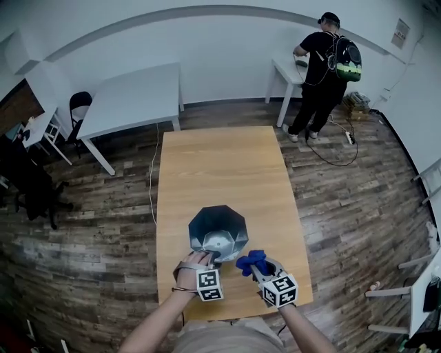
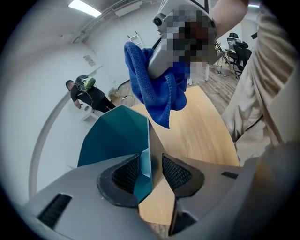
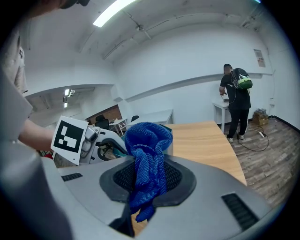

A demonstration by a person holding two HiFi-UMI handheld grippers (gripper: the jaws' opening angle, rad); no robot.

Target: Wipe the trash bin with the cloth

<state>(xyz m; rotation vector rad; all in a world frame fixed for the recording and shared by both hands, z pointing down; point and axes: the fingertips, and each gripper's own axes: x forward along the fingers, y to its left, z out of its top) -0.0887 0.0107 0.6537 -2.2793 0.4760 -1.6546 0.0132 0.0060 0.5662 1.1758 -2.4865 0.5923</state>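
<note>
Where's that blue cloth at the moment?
In the head view, the blue cloth is pinched in the right gripper, above the wooden table's near end, just right of the trash bin.

I'm getting bright, even light from the ceiling strip lights [image 3: 112,11], which are burning out to white glare. All three views are bowing hard toward dark, rounded corners. The worktop [image 1: 220,172] is showing only faint, soft shadows. The cloth [image 3: 147,154] is reading crisp, while the grey foreground below it is going soft.
</note>
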